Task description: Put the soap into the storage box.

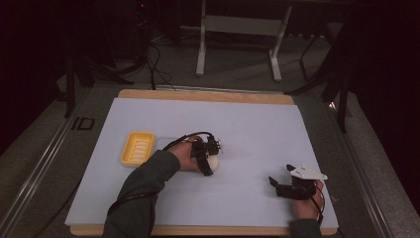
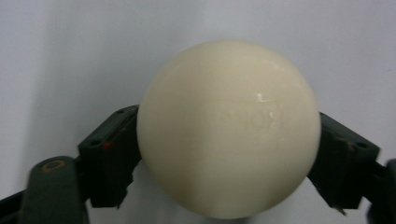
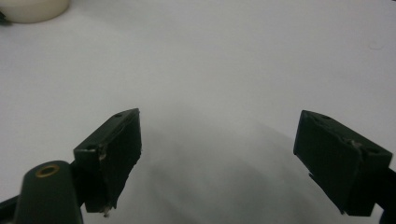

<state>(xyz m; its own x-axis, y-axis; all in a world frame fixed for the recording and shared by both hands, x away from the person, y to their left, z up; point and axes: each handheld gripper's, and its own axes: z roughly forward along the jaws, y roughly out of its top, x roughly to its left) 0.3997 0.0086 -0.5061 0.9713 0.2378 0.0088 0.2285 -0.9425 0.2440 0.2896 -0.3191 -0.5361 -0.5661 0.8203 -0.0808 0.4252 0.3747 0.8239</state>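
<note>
The left gripper (image 1: 208, 161) sits near the middle of the table (image 1: 257, 124), a little toward its left edge, with its jaws closed against both sides of a cream soap bar (image 2: 229, 128); in the left gripper view the rounded bar sits squarely between the two black jaws. A yellow soap dish (image 1: 137, 148) lies just to the left of it, nearer the left edge. The right gripper (image 1: 281, 179) rests near the front right corner, its jaws spread wide with nothing between them.
</note>
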